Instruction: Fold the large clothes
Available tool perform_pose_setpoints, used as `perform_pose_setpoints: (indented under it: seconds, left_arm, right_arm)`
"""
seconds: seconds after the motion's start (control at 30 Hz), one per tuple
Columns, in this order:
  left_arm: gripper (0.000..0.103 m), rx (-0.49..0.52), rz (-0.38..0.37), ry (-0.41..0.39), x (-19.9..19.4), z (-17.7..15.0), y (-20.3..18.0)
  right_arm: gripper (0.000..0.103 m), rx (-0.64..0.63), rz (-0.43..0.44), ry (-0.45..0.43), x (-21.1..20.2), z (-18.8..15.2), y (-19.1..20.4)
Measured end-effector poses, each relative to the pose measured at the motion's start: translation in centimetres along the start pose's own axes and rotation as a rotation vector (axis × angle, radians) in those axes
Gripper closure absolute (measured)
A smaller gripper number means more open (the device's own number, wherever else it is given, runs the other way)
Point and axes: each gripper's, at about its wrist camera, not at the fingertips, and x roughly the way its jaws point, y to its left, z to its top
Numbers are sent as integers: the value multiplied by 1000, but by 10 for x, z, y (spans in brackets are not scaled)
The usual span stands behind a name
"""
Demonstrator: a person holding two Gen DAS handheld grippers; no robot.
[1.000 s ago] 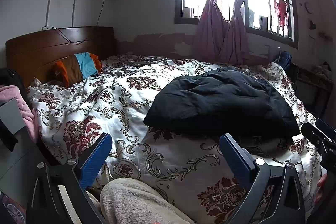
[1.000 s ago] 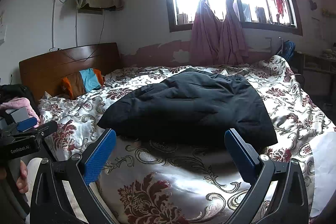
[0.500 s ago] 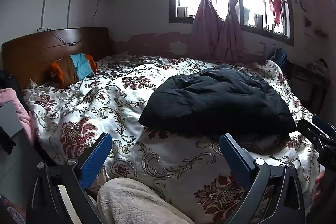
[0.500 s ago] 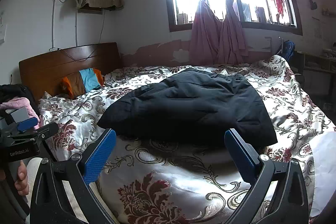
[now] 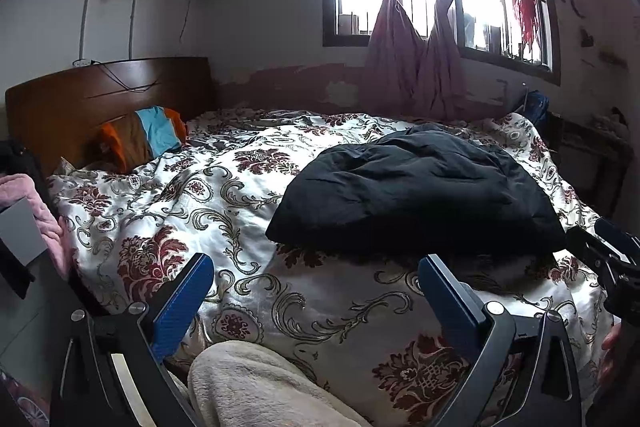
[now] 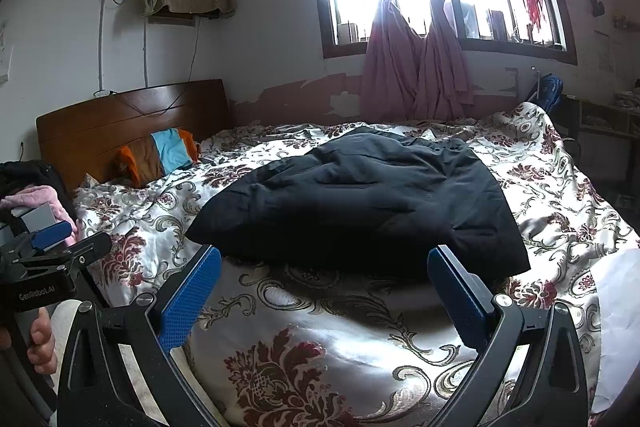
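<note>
A large dark padded garment [image 5: 416,195] lies folded in a bundle on the floral bedspread [image 5: 224,195]; it also shows in the right wrist view [image 6: 360,203]. My left gripper [image 5: 316,279] is open and empty, held back from the bed's near edge, left of the garment. My right gripper [image 6: 324,275] is open and empty, just short of the garment's near edge. Each gripper shows at the side of the other's view: the right [image 5: 612,259] and the left [image 6: 52,247].
A wooden headboard [image 5: 100,99] and a striped pillow [image 5: 144,135] are at the left. A window with pink curtains [image 5: 416,39] is behind the bed. A beige-clad knee [image 5: 256,387] is below my left gripper. Pink cloth [image 5: 24,195] lies at the far left.
The left wrist view has shifted slightly, so the garment sits a little further left in it. The right gripper has hardly moved. Both stay open.
</note>
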Motion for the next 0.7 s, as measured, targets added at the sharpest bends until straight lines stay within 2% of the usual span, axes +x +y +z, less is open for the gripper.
perform_pose_setpoints:
  seconds: [0.7]
  left_arm:
    - [0, 14, 0, 2, 0, -4, -1]
  right_arm:
    - [2, 6, 1, 14, 3, -1, 0]
